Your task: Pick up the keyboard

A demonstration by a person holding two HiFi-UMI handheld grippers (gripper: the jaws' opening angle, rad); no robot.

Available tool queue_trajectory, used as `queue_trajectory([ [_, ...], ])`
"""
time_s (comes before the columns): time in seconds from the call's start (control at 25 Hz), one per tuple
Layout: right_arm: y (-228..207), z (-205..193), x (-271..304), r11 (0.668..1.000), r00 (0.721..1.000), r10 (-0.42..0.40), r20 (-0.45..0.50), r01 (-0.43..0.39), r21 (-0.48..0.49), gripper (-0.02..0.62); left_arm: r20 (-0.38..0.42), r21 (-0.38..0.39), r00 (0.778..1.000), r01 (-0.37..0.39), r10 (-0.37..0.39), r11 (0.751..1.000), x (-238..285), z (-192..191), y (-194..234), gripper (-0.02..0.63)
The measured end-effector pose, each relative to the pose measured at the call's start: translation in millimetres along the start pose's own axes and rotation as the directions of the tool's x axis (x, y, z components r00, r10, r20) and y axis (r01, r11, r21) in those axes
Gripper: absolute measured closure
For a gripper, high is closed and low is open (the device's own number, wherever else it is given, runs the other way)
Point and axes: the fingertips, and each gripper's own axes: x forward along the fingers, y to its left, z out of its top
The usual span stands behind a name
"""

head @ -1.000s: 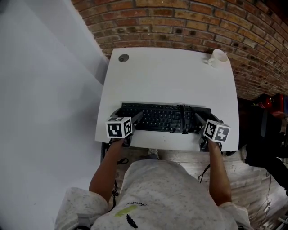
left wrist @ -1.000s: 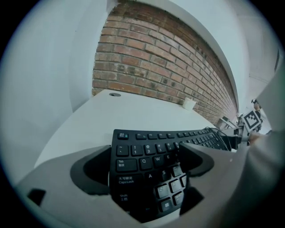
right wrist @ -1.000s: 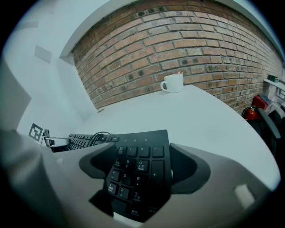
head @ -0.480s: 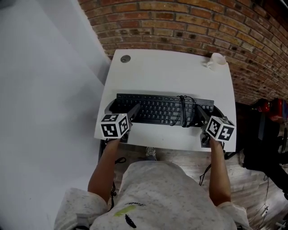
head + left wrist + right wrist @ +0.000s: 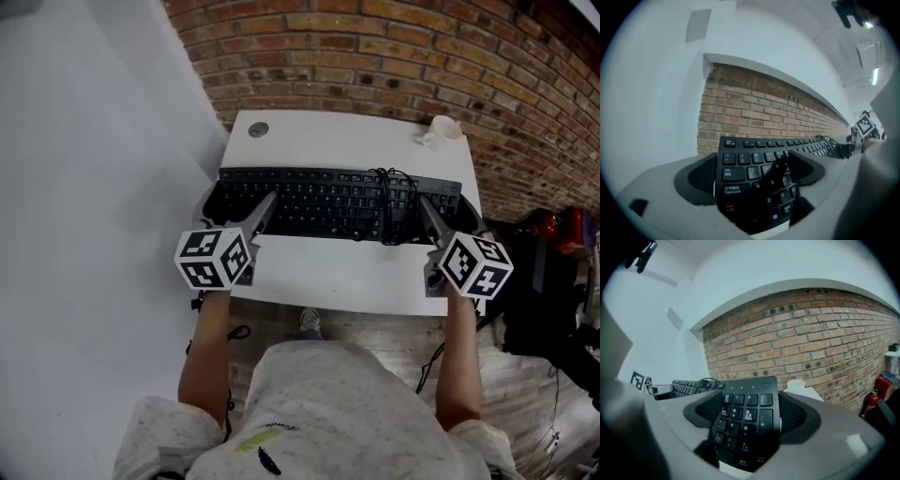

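Note:
A black keyboard [image 5: 328, 199] hangs level above the white table [image 5: 347, 141], held at both ends. My left gripper [image 5: 236, 202] is shut on its left end; in the left gripper view the keyboard [image 5: 740, 171] fills the gap between the dark pads [image 5: 699, 177]. My right gripper [image 5: 450, 210] is shut on the number-pad end, and the right gripper view shows that keyboard end [image 5: 746, 420] clamped between the pads [image 5: 793, 414]. The keyboard's black cable [image 5: 386, 204] lies coiled over the keys near the right end.
A white cup [image 5: 444, 127] stands at the table's far right corner and a round grommet [image 5: 258, 130] at its far left. A brick wall [image 5: 394, 56] runs behind the table. A red object [image 5: 561, 225] and dark gear sit on the floor to the right.
Both grippers have risen together with the keyboard held between them. It has left the tabletop and now looks larger and farther up the head view.

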Motion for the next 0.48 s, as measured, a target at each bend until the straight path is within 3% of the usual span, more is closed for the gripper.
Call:
queue_trajectory([
  [0.24,17,58,-25,0.999,0.993,0.019,0.120,-0.014,-0.043,0.207,0.122,0.043,0.992,0.006,-0.011,0.999,-21,63,-12,0.138],
  [0.48,31,79,-47,0.996,0.975,0.027,0.222,-0.008,-0.086,0.207,0.223,0.073,0.974,0.015,-0.031,0.997,-40,86,-16,0.138],
])
